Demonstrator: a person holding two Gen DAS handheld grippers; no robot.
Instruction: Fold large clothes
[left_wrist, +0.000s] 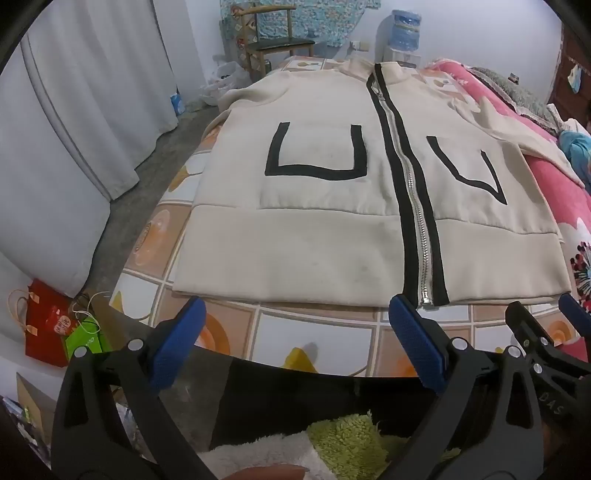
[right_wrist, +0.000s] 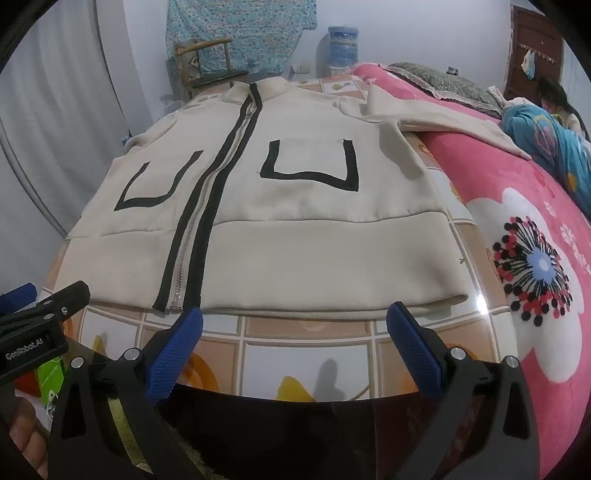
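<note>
A cream zip-up jacket (left_wrist: 295, 243) with black trim and two black U-shaped pocket outlines lies flat, front up, on a tiled-pattern table (left_wrist: 314, 336). It also shows in the right wrist view (right_wrist: 314, 251). Its right sleeve (right_wrist: 443, 122) stretches onto the pink bed. My left gripper (left_wrist: 295, 314) is open and empty, just short of the hem left of the zipper (left_wrist: 421, 236). My right gripper (right_wrist: 295, 317) is open and empty, just short of the hem right of the zipper (right_wrist: 188, 243). The right gripper also shows in the left wrist view (left_wrist: 546, 321).
A pink flowered blanket (right_wrist: 517, 229) covers the bed right of the table, with a person (right_wrist: 554, 122) lying at its far end. A wooden chair (left_wrist: 273, 40) and water dispenser (left_wrist: 404, 33) stand behind. White curtains (left_wrist: 92, 92) hang left; red and green bags (left_wrist: 55, 328) sit on the floor.
</note>
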